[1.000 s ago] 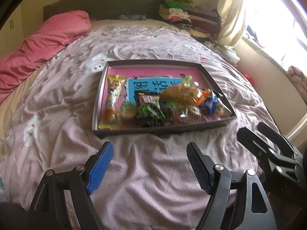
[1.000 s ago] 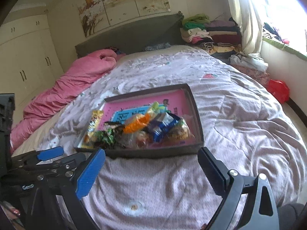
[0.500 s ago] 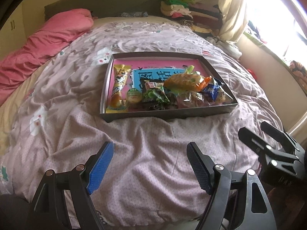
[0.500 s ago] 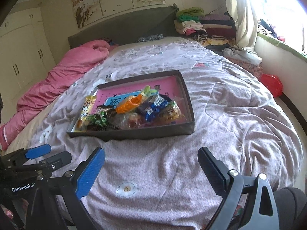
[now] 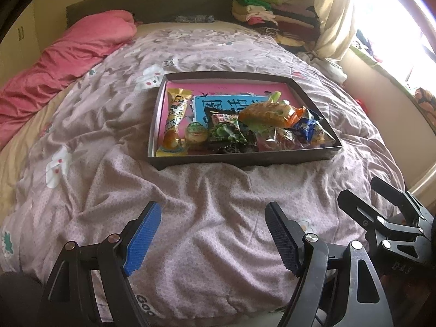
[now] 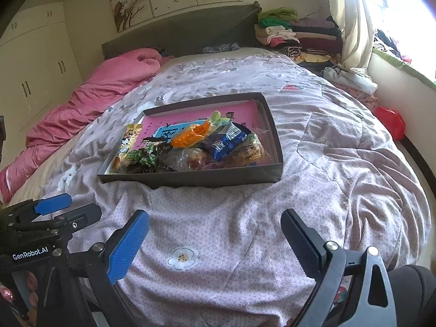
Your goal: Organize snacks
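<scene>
1. Both of my claws hang over the near edge of the bed (image 5: 207,218), well short of the snacks. My left claw (image 5: 212,237) stands wide apart with only quilt between its blue pad and its black pad, gripping nothing.
2. My right claw (image 6: 215,242) is spread just as wide and also has nothing in it; a small white flower printed on the quilt shows between its fingers.
3. In the left wrist view my right claw (image 5: 381,204) shows at the right edge, beside my left and apart from it. In the right wrist view my left claw (image 6: 60,207) sits at the left edge.
4. A shallow dark tray (image 5: 245,160) with a pink floor lies flat on the quilt around the middle of the bed, straight beyond both claws and well apart from them.
5. All the snacks are crowded along the tray's near edge; its far half is mostly bare pink.
6. At the tray's near left corner lies a long yellow packet (image 5: 174,120), lengthwise along the left wall.
7. Just beside it is a small round snack (image 5: 195,135), then a green packet (image 5: 227,133).
8. An orange packet (image 5: 268,111) rests on top of the heap, with a blue wrapper (image 5: 305,126) toward the near right corner.
9. A pink duvet (image 5: 68,57) is bunched along the bed's far left edge.
</scene>
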`<action>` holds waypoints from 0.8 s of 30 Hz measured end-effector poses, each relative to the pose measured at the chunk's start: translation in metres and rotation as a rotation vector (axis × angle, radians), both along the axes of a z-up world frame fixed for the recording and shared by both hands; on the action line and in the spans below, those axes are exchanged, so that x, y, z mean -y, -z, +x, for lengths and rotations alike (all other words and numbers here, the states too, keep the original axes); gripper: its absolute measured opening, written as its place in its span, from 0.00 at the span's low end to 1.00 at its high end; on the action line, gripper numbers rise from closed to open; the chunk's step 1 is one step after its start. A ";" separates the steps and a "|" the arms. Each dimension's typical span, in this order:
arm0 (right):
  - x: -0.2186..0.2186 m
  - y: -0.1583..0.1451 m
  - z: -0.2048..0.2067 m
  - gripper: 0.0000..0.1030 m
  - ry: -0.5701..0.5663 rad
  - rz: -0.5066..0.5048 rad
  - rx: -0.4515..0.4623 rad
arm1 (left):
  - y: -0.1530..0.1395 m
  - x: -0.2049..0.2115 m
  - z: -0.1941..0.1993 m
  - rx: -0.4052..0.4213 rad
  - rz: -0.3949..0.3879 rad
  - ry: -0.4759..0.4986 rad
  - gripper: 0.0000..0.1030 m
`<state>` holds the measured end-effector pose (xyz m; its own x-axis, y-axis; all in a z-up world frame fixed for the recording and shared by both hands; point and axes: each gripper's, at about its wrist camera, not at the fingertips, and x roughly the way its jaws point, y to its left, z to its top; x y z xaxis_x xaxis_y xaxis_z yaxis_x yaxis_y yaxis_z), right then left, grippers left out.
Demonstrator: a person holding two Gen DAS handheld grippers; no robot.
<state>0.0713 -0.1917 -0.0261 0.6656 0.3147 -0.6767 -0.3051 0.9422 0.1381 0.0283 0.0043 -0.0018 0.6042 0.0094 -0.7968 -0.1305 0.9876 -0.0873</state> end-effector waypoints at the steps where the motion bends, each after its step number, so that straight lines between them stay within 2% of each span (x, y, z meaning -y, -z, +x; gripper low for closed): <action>1: 0.000 0.000 0.000 0.95 -0.001 -0.001 0.001 | 0.000 0.000 0.000 -0.001 0.000 0.000 0.78; 24: -0.004 -0.003 -0.001 0.95 -0.024 -0.004 0.023 | 0.003 -0.002 0.000 -0.015 -0.008 -0.008 0.78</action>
<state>0.0702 -0.1874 -0.0230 0.6735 0.3283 -0.6623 -0.3306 0.9351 0.1273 0.0278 0.0063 -0.0050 0.5923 0.0082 -0.8057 -0.1402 0.9857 -0.0930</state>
